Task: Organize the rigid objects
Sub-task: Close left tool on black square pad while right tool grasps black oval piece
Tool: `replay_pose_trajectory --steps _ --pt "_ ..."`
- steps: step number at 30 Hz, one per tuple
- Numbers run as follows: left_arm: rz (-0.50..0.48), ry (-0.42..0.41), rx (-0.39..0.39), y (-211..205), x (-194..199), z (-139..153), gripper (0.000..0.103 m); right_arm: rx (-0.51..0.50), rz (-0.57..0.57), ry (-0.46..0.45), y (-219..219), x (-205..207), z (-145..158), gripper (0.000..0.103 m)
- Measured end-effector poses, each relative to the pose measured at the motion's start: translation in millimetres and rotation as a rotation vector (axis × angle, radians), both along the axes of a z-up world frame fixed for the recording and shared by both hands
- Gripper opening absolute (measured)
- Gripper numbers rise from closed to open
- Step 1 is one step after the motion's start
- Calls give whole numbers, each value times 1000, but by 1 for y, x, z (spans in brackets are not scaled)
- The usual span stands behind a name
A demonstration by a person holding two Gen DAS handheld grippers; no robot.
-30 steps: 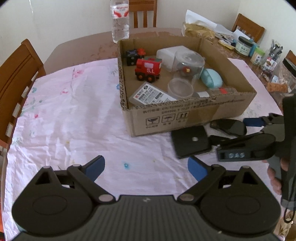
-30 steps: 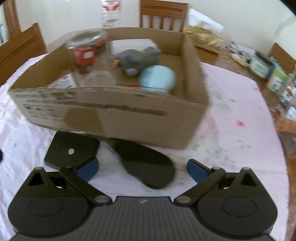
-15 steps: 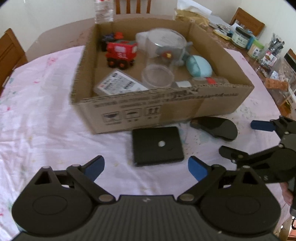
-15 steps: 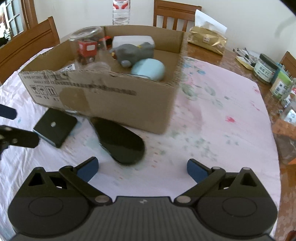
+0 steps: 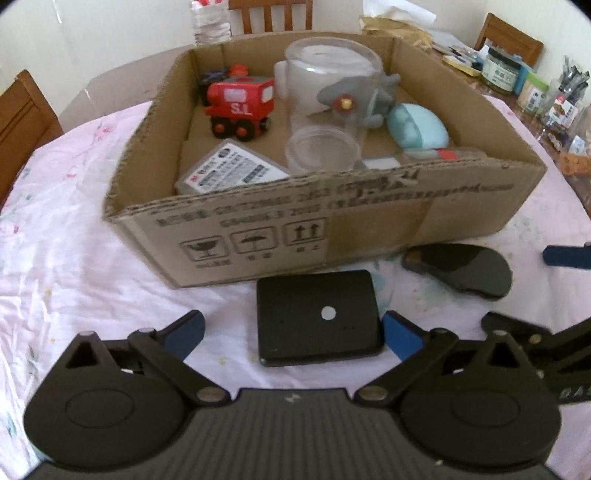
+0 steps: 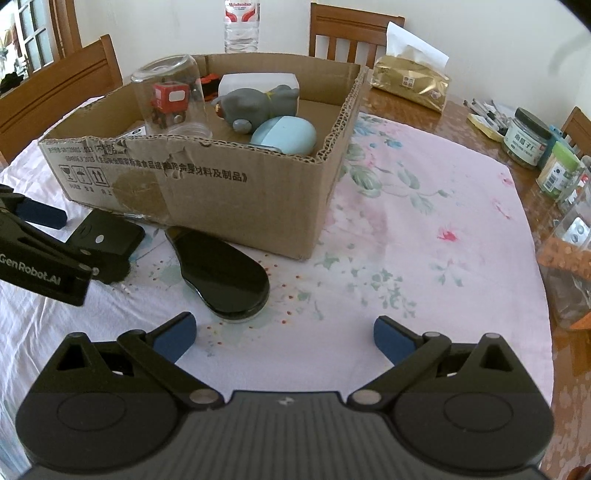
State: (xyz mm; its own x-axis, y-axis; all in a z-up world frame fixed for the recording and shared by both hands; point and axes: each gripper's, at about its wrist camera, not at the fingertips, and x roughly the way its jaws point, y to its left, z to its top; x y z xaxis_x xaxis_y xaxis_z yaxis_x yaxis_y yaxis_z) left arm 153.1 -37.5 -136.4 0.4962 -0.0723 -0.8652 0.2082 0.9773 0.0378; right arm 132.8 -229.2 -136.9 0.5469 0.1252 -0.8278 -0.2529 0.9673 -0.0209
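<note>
A big round table (image 6: 424, 258) with a pink flowery cloth fills the room, and wooden chairs (image 6: 351, 33) stand around it by a pale wall. A cardboard box (image 5: 369, 236) sits on the cloth near the middle of the table. Inside the box are a red toy train (image 5: 240, 105), a clear jar (image 5: 325, 85) turned upside down, a small clear tub (image 5: 321, 149), a grey toy plane (image 6: 255, 105), a light blue case (image 5: 417, 127) and a flat pack with a printed label (image 5: 232, 173).

Two black things lie on the cloth just outside the box, by its front wall. One is a black square pad (image 5: 317, 317) with a white dot. The other is a black oval case (image 6: 221, 269), a little way to the right of the pad, with one end close to the box.

The left gripper (image 5: 291, 334) points down at the black square pad. Its jaws are opening wide. The pad lies between the blue fingertips (image 5: 400, 334), very close to the right one, but I cannot tell if that one touches it. It holds nothing.

The right gripper (image 6: 282, 338) hangs over the cloth with its jaws wide apart too. It holds nothing. The black oval case lies just past its left fingertip, not between the two.

At the far right edge of the table stand jars and small bottles (image 6: 528, 136). A gold tissue pack (image 6: 410, 85) and a water bottle (image 6: 241, 26) stand behind the box.
</note>
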Motion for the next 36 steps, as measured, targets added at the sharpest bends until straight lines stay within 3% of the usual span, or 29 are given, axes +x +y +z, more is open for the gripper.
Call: replay_pose_trajectory --steps 4,8,13,16,20,36 --pt "-9 -21 4 11 -5 5 87 -3 -15 -1 -2 2 0 103" --pt "-4 -18 3 18 -5 6 85 4 -94 6 -15 12 1 103" --pt "-7 -21 -7 21 -5 5 84 -11 -110 17 -15 13 1 103" --pt "-30 -29 -25 20 -7 7 71 -4 -109 32 -10 11 2 103" --pt "-49 -34 -35 20 -8 7 71 -4 -37 27 8 4 1 103" --pt "17 -36 2 64 -10 9 72 19 11 -9 71 20 -1 103"
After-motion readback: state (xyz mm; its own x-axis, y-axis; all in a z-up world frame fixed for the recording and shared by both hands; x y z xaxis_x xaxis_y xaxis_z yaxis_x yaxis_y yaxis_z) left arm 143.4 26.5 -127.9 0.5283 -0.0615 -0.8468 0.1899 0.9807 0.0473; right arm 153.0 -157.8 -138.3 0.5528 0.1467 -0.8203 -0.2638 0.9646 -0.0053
